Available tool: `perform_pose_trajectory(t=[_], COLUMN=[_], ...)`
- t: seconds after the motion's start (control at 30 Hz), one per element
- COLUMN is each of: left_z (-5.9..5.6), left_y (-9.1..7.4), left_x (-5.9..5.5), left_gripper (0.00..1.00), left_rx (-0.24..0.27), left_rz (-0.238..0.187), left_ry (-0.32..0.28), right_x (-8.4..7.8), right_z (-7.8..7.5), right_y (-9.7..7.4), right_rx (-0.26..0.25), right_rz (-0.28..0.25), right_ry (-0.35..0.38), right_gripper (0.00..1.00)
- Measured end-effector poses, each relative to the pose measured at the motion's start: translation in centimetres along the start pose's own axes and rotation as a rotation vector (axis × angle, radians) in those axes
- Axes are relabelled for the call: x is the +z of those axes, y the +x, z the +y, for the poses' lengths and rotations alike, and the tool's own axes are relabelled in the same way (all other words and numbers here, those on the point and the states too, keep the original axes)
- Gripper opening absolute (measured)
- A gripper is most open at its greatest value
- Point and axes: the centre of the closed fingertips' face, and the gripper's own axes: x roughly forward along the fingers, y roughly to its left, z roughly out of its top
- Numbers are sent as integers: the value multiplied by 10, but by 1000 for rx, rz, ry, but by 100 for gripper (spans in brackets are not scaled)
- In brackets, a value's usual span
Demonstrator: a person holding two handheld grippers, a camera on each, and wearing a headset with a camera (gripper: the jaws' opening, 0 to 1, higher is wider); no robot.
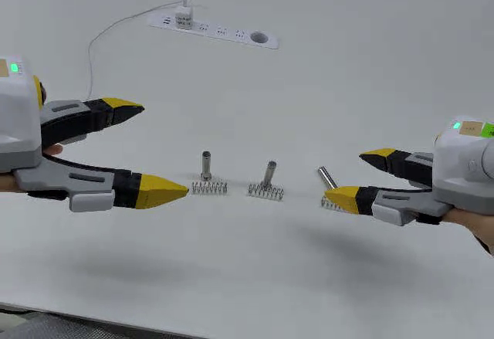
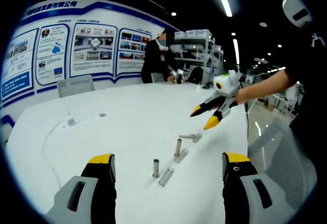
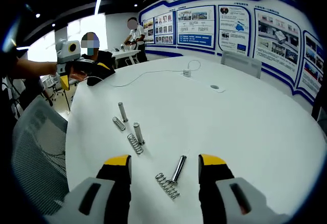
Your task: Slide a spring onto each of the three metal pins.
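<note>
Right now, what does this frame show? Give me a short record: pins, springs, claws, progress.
Pins: left pin and middle pin upright; right pin lying flat
Springs: left spring, middle spring, right spring, each loose on the table beside its pin
Left claw: open, empty
Right claw: open, empty, right pin ahead between its jaws
Progress: no spring on a pin yet

left gripper (image 1: pixel 165 149): 2 jaws wide apart, pointing right | right gripper (image 1: pixel 343 174): 2 jaws parted, pointing left
</note>
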Motion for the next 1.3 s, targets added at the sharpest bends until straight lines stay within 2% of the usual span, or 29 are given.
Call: perform_pose_trajectory(t=[0.23, 0.33, 0.53, 0.83, 0.93, 1.3], left_z=[1, 1, 1, 1, 2, 5], left_y=[1, 1, 1, -1, -1, -2], left_x=[-2, 0, -1, -4, -5, -5], left_gripper=[88, 88, 88, 88, 88, 88], left_rx=[3, 4, 8, 13, 15, 28], left_rz=[5, -2, -5, 4, 6, -2], left_ry=[4, 5, 5, -5, -6, -18], right_x=[-2, -6, -13, -25, -27, -36], right_z=[-7, -12, -19, -22, -24, -32], right_y=[15, 21, 31, 46, 49, 59], right_rx=[-10, -24, -45, -63, -66, -95], right_rz=[27, 55, 96, 150, 156, 207], right_ry=[-4, 2, 42, 74, 73, 108], right_gripper=[48, 45, 33, 29, 25, 18])
